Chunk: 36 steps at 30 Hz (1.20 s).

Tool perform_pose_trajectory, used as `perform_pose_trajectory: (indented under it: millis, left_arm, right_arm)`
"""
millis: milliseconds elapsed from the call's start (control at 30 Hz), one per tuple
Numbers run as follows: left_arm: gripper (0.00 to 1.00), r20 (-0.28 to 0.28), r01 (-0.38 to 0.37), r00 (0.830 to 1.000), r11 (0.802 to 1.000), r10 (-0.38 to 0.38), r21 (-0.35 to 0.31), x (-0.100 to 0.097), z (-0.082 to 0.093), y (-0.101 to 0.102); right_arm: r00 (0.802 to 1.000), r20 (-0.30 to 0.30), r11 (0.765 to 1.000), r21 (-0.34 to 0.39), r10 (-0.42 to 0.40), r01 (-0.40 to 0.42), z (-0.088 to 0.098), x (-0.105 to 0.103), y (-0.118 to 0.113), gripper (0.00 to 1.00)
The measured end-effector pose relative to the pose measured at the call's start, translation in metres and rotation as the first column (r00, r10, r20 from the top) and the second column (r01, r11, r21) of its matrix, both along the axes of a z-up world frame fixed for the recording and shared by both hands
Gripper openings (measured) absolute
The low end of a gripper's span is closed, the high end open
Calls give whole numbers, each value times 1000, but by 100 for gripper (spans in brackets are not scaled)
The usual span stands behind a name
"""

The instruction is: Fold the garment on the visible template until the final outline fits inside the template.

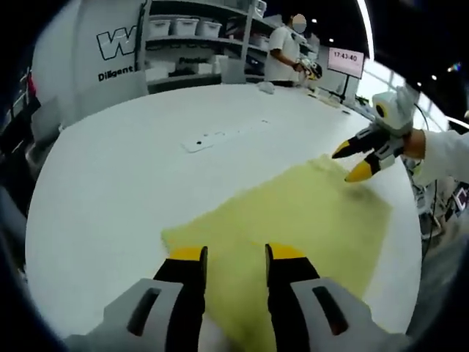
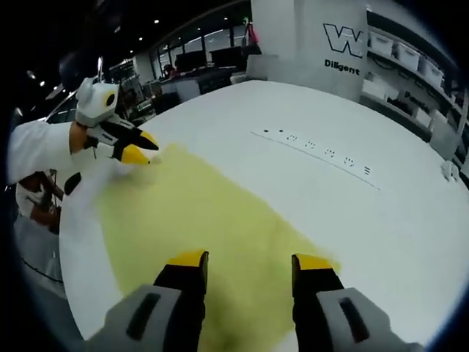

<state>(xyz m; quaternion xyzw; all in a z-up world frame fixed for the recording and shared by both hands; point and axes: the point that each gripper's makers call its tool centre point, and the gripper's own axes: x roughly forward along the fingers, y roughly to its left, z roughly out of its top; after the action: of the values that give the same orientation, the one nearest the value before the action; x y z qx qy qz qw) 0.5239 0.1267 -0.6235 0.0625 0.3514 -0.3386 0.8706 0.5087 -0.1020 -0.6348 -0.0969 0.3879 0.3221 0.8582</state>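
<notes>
The yellow garment [image 1: 293,220] lies flat near the white tabletop's [image 1: 110,191] edge, looking light and limp, best pinched at corners; both grippers, left [image 1: 234,257] and right [image 2: 245,262], hover with jaws parted, empty.

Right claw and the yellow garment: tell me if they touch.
Cannot tell. In the left gripper view the right claw sits at the far edge of the yellow garment, tips spread, but neither contact nor gap is plain.

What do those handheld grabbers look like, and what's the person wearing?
Each pair of tongs has two black jaws with yellow tips on a grey body: left tongs, right tongs. Seen from across the table, the right tongs carry a whitish top block. The person wears a white sleeve.
</notes>
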Motion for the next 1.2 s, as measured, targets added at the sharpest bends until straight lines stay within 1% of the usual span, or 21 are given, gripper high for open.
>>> perform_pose_trajectory:
  millis: [100,300,533,833,1000,1200]
  left_arm:
    - [29,6,-6,1000,1000,6,-2,-8,2,4]
    - [29,3,-20,1000,1000,20,0,-22,2,12]
    - [30,11,-33,999,999,33,-8,-36,6,13]
    - [29,21,-61,998,998,61,-17,-59,8,23]
    - [28,28,-71,997,997,71,-16,-71,9,33]
    - [28,29,-77,997,997,77,-13,-84,10,44]
  right_arm:
    - [1000,0,1000,10,-11,11,2,-11,-2,46]
    - [1000,-1,1000,11,-25,25,4,-25,-11,47]
    - [999,5,999,12,-36,36,10,-42,-16,47]
    - [998,7,997,41,-61,60,15,-67,-19,47]
    - [997,9,996,50,-75,75,17,-80,-22,47]
    - [996,4,994,55,-89,89,15,-95,-24,46]
